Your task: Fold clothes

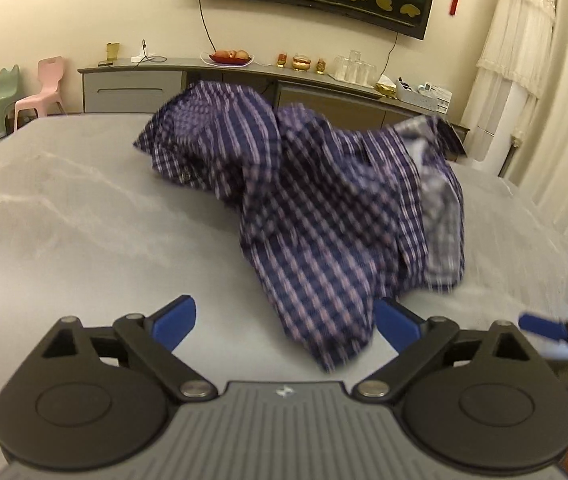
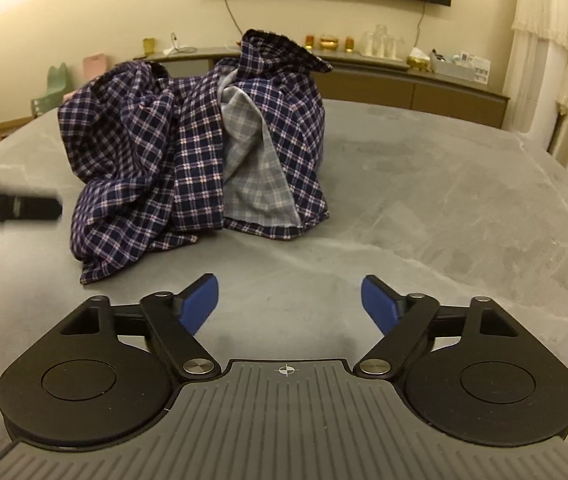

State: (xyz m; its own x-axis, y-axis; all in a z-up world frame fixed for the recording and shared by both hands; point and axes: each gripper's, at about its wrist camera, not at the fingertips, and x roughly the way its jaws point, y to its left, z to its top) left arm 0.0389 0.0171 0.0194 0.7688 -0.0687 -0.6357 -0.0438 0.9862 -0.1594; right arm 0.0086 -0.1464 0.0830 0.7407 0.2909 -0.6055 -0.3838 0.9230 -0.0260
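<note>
A navy and white plaid shirt lies crumpled in a heap on the grey marble table; its pale grey inside shows at the right. In the left wrist view my left gripper is open, and the shirt's near end hangs between its blue fingers, blurred by motion. In the right wrist view the shirt sits ahead and to the left of my right gripper, which is open and empty over bare table. The left gripper's dark tip shows at that view's left edge.
A long sideboard with a fruit dish, glasses and ornaments stands behind the table. Two small plastic chairs are at the far left. White curtains hang at the right. The right gripper's blue finger shows at the right of the left wrist view.
</note>
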